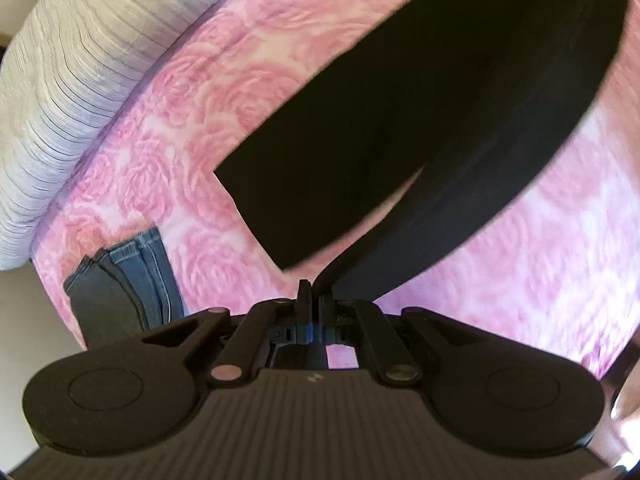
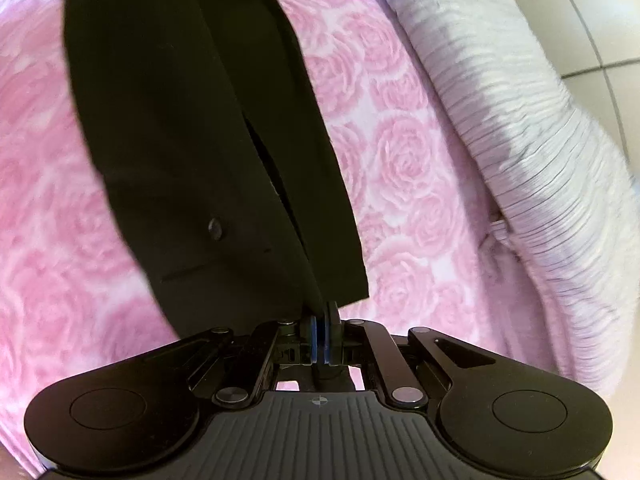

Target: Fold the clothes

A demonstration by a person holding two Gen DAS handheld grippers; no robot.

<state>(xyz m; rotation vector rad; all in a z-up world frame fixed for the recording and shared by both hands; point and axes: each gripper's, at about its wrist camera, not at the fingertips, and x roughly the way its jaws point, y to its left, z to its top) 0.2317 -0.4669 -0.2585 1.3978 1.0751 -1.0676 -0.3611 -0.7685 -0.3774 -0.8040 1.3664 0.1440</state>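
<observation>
A pair of black trousers hangs over a pink rose-patterned bedspread. My left gripper is shut on one edge of the black fabric, which rises from its tips and loops up to the right. In the right wrist view the same black trousers show a button and a pocket slit near the waist. My right gripper is shut on the fabric's lower edge, just under a squared corner. Both views are blurred.
A folded pair of blue jeans lies on the bedspread at the lower left. A white ribbed blanket is rolled along the bed's edge, and it appears again as the white blanket. Pale tiled floor lies beyond.
</observation>
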